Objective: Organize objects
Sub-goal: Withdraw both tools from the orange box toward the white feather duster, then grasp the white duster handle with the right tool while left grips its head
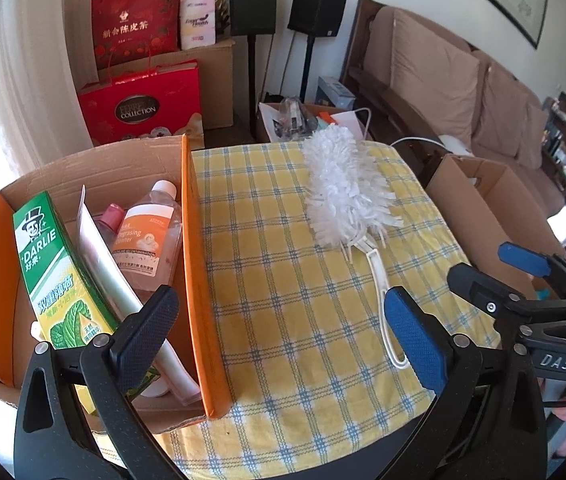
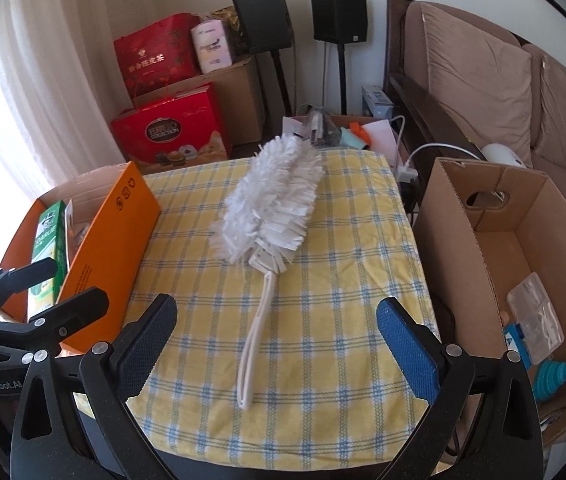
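A white fluffy duster [image 1: 345,186] [image 2: 273,202] with a thin white loop handle [image 2: 257,334] lies on the yellow checked tablecloth [image 1: 303,300] [image 2: 323,280]. An orange cardboard box [image 1: 199,280] [image 2: 111,248] at the table's left holds a green Darlie toothpaste carton [image 1: 57,276], an orange-labelled cleaner bottle [image 1: 149,236] and a white tube. My left gripper [image 1: 283,324] is open and empty, above the box's right wall. My right gripper [image 2: 277,340] is open and empty, near the handle's end; it also shows in the left wrist view [image 1: 495,264].
A brown cardboard box [image 2: 495,248] stands right of the table with a clear plastic case [image 2: 535,316] and a teal funnel [image 2: 555,372] inside. Red gift bags [image 1: 143,100], speakers on stands, a cluttered floor box and a sofa [image 1: 463,80] lie beyond.
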Motion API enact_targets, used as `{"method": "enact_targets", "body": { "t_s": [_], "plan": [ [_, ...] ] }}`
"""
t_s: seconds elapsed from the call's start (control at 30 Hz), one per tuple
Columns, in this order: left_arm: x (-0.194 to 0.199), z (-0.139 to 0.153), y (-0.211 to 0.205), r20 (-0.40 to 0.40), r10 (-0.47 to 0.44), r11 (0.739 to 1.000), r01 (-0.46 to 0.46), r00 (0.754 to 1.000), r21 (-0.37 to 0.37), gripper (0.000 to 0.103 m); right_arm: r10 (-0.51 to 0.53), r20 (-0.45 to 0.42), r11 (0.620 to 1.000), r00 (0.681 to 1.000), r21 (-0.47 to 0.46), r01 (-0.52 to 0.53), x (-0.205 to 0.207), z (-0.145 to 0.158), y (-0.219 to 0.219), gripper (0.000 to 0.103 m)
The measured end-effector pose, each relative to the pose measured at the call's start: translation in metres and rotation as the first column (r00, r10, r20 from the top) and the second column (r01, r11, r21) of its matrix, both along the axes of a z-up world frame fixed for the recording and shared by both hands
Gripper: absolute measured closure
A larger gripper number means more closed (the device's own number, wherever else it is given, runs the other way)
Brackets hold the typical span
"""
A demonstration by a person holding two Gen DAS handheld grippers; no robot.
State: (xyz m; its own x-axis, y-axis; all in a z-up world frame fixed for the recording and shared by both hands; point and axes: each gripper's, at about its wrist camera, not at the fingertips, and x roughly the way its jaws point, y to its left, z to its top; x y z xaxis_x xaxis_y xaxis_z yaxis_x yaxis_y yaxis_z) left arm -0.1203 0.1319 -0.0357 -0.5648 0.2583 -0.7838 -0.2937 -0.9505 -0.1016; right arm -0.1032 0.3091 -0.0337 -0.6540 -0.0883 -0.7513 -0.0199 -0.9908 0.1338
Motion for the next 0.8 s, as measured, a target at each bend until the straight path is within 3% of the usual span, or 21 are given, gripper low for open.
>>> {"method": "enact_targets", "body": {
  "t_s": [0.6,0.8],
  "plan": [
    [-0.029,-0.013,0.028,0.013,0.019,1.000,-0.019,1.000,-0.017,0.001,0.023,0.037,0.999,0.999,-0.047,-0.021,0.003,-0.032,0.006,0.002],
    [-0.047,-0.017,0.038,0.046,0.014,1.000,-0.015,0.999,0.027,0.002,0.060,0.058,0.997,0.997,-0.051,-0.058,0.001,-0.046,-0.005,0.004]
  ]
}}
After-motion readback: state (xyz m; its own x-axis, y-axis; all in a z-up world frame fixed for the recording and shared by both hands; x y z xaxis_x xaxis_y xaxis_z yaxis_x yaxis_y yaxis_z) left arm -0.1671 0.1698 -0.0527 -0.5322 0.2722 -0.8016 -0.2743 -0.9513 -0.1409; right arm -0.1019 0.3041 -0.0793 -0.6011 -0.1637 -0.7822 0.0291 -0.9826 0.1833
